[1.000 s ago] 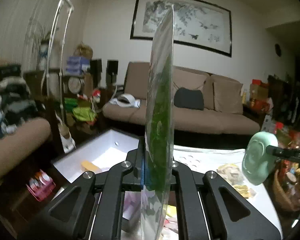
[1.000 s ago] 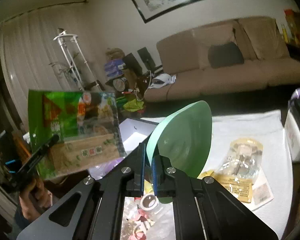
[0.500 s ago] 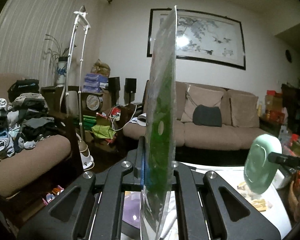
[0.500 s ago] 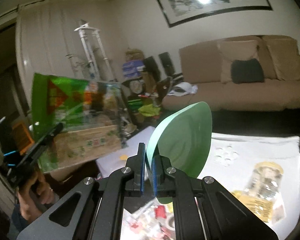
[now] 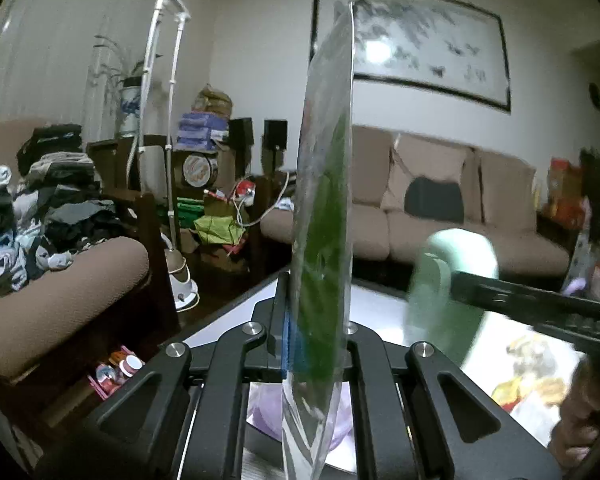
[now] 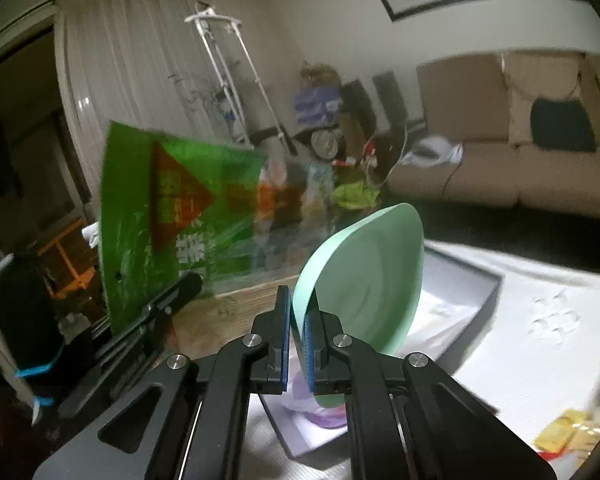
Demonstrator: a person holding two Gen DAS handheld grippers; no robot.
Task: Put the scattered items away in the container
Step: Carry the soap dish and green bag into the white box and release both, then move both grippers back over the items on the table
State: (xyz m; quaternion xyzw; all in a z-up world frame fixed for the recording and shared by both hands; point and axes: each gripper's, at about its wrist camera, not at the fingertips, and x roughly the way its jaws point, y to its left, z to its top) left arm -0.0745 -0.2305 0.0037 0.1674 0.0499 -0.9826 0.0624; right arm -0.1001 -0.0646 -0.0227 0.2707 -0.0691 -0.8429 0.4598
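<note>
- Left tongs (image 5: 318, 344) clamping a green snack bag (image 5: 324, 216), holding it upright and edge-on to the left wrist camera, lifted off the counter (image 6: 540, 304).
- Same bag (image 6: 180, 216) showing its printed face in the right wrist view, up at the left with the left tongs (image 6: 180, 284) pinching its lower edge.
- Right tongs (image 6: 298, 344) gripping a pale green bowl (image 6: 364, 276) by its rim, tilted on edge with the hollow facing right.
- Bowl (image 5: 448, 288) appearing blurred at the right of the left wrist view, held above the counter.
- White container (image 6: 460, 300) lying open on the counter below and behind the bowl, with a white and purple bag (image 6: 324, 408) inside.
- Yellow packets (image 6: 568, 436) lying on the counter's white cloth, well apart from the container.
</note>
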